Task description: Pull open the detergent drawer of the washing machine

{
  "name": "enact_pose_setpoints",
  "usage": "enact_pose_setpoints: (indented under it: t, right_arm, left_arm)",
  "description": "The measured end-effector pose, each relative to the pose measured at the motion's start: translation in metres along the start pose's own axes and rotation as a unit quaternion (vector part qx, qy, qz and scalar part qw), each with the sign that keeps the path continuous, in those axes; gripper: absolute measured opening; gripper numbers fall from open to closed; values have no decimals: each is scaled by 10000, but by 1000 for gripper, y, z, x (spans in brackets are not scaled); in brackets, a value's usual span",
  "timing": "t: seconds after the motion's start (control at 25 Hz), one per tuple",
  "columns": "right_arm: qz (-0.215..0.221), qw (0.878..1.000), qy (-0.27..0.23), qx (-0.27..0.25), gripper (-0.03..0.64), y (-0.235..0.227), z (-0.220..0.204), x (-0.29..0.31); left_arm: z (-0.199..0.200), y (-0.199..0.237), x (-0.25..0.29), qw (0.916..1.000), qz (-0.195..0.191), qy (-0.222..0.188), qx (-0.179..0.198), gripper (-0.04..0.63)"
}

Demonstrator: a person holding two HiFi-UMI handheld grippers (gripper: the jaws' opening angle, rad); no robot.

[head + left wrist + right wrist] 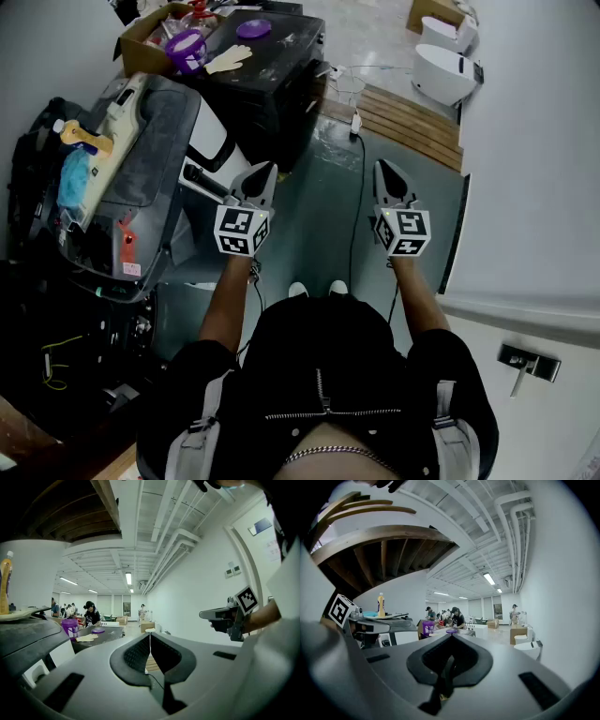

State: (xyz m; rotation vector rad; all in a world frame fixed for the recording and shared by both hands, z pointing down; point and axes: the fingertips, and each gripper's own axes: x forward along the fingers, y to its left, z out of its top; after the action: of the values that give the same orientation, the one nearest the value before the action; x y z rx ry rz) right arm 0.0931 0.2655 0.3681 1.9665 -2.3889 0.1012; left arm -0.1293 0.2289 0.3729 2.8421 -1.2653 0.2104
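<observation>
Head view: left gripper (266, 169) and right gripper (382, 167) over floor (323, 220), jaws closed, empty. Drawer unseen; pull apparently not begun.

The head view looks steeply down from above the person's chest, close over the left gripper (264, 172), the right gripper (382, 169) and the floor (319, 216). Each gripper view rides low behind its own jaws and faces roughly level down the long room. Each catches the other gripper at its edge, and both share the far purple cup (70, 626), which also shows at the head view's top.
</observation>
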Motion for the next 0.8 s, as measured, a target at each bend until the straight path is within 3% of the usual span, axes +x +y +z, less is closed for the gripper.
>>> enact_pose_setpoints:
  t: [0.28,0.6,0.8]
  right_arm:
    - [248,9990,61,354,6,18,-12,7]
    - [208,9986,-105,477,0,42,-16,16]
    - [350,9977,116,573,-3,51,-25,34]
  left_arm:
    - [-13,10,-7,9999,-136,52,-17,21]
    - [-25,34,-15,9997,-204,133,-53,21]
    - [-30,51,-8,9996,-191,183,-136,21]
